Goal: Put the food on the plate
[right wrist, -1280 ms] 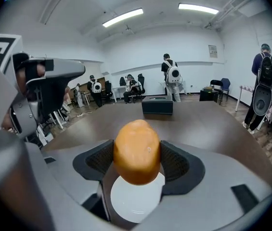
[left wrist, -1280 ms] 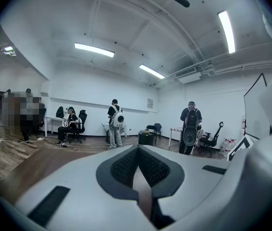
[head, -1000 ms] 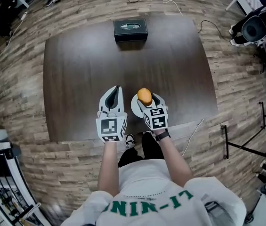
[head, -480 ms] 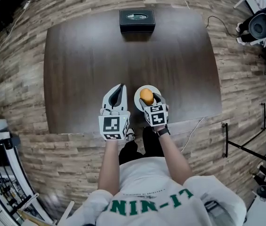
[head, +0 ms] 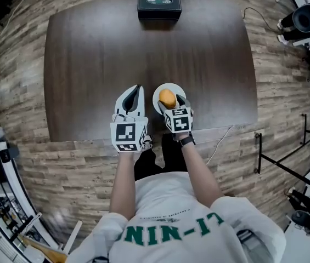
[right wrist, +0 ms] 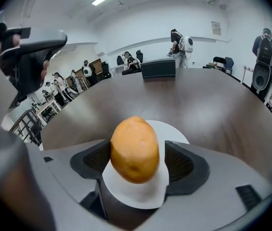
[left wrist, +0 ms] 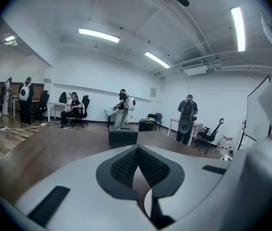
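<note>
An orange-brown potato (head: 167, 98) (right wrist: 135, 149) sits over a small white plate (head: 158, 91) (right wrist: 176, 130) near the front edge of the dark table (head: 89, 64). My right gripper (head: 171, 102) (right wrist: 138, 161) straddles the potato and its jaws are opening. The potato leans against the left pad, and a gap shows at the right pad. Whether the potato rests on the plate I cannot tell. My left gripper (head: 136, 90) (left wrist: 136, 151) is shut and empty, just left of the plate, with the plate's edge visible below its tips.
A black box (head: 159, 5) (left wrist: 123, 134) (right wrist: 158, 68) stands at the table's far edge. Cables lie on the wooden floor to the right of the table. Several people, chairs and desks fill the room behind.
The right gripper and the potato have stayed over the plate, sinking slightly toward it. The head view has drifted, so the table sits higher in the picture. The left gripper has kept its place.
</note>
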A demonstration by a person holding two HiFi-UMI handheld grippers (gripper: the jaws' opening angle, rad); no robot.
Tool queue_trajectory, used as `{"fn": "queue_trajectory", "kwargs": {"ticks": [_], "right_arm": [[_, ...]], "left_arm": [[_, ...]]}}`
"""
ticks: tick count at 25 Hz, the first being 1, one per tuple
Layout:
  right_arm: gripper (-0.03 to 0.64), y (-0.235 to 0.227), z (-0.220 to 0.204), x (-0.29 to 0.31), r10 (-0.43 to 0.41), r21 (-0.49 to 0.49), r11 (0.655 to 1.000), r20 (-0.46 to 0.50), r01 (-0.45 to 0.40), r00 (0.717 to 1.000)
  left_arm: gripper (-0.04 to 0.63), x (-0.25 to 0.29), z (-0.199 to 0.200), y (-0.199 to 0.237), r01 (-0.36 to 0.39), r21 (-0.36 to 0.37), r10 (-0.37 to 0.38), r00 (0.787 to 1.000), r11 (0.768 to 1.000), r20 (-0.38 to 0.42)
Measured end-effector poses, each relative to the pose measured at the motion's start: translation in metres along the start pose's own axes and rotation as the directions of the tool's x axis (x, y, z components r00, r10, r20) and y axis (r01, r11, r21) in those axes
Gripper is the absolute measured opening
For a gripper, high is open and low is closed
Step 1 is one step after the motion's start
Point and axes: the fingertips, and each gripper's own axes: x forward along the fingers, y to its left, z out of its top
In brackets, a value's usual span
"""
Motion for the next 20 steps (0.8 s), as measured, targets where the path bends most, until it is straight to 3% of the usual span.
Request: {"fn": "queue_trajectory", "kwargs": {"ticks": [8,20], "right_arm": [[0.370,-0.006,0.011,-0.019,-0.002,0.009,1.000,0.036,0.001,0.999],[0.342,-0.038,0.085,-0.085,-0.064,0.032,0.998,0.233,0.058,0.970]], "left_arm": [[0.012,-0.004,-0.001,-0.003,-0.009,0.003,0.009,1.000,1.000,-0.004],[0.012,-0.004,0.030,-0.011,-0.009,0.013,0.008,0.999,1.000,0.036]]}}
